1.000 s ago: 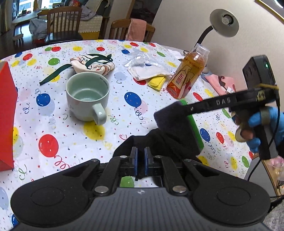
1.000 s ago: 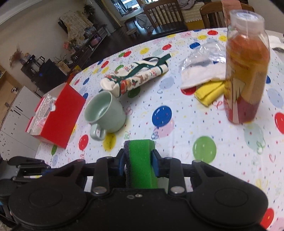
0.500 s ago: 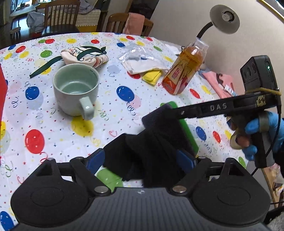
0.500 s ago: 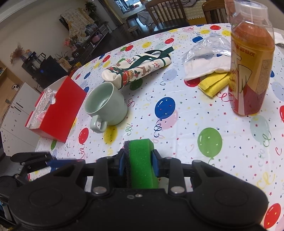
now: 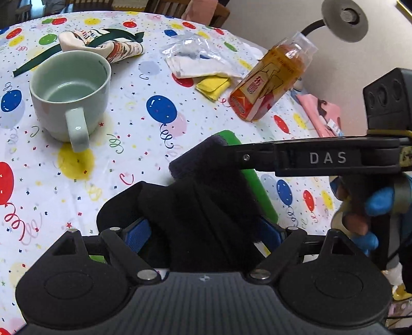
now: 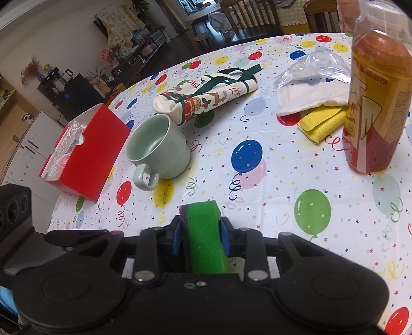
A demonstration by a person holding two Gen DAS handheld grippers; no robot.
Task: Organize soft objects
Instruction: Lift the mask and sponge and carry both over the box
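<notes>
My right gripper (image 6: pixel 199 238) is shut on a green sponge (image 6: pixel 204 237) with a dark scouring side and holds it over the table's near edge. In the left wrist view the sponge (image 5: pixel 247 177) sits in the right gripper's fingers (image 5: pixel 296 157). A black cloth (image 5: pixel 195 216) lies bunched between the wide-open blue pads of my left gripper (image 5: pixel 206 232), right against the sponge. A Christmas-print cloth (image 6: pixel 206 99), a yellow cloth (image 6: pixel 323 123) and a white cloth under clear plastic (image 6: pixel 311 90) lie farther back.
A pale green mug (image 6: pixel 157 149) stands mid-table. An orange drink bottle (image 6: pixel 376 103) stands at the right. A red tissue box (image 6: pixel 85 152) sits at the left edge. A pink cloth (image 5: pixel 322 116) and a lamp (image 5: pixel 345 20) are at the table's right side.
My left gripper was shut on the black cloth a second ago and has opened wide. The cloth now lies loose between its pads. The right gripper still holds the sponge.
</notes>
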